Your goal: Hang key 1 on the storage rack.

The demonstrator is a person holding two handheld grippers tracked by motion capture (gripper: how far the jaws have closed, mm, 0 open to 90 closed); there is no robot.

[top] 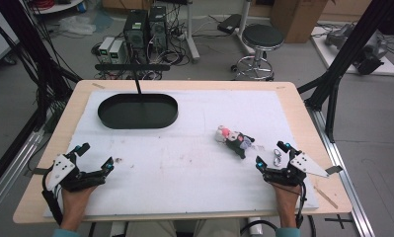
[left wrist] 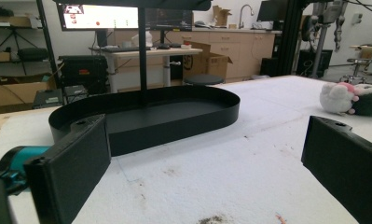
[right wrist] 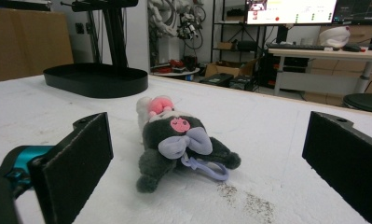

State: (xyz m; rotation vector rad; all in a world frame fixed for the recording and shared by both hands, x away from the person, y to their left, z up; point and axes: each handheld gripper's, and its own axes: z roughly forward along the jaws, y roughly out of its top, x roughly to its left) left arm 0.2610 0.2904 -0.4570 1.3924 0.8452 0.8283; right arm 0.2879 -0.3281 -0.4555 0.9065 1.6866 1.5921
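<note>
Lying on its side on the white mat (top: 184,148) that covers the table (top: 303,118), a small plush toy (top: 235,140) is seen right of centre, just ahead of the right tongs (top: 272,153) and apart from them. In the right gripper view the plush toy (right wrist: 176,142) is shown between the lines of the two black jaws but farther off, untouched; its dark grey body, pink cap, lilac bow and lilac loop are visible, with a scatter of dark crumbs on the mat beside it. The right tongs are held wide apart and nothing is gripped. A small metal clip (top: 277,158) is seen on the mat between the right jaws in the high view.

The left tongs (top: 95,157) are held at the near left of the table, likewise spread wide and empty. A dark speck (top: 118,160) is seen on the mat just beside the inner left jaw. An oval black tray (top: 137,111) is placed at the far left of the mat, well apart from the plush toy; in the left gripper view the tray (left wrist: 174,121) is seen straight ahead, with the plush toy (left wrist: 347,99) at the right edge. A thin black post (top: 137,79) rises behind the tray. Between toy and tray only stained mat is shown. Beyond the table, computer towers (top: 145,27) and a round stool (top: 261,37) are seen on the floor.
</note>
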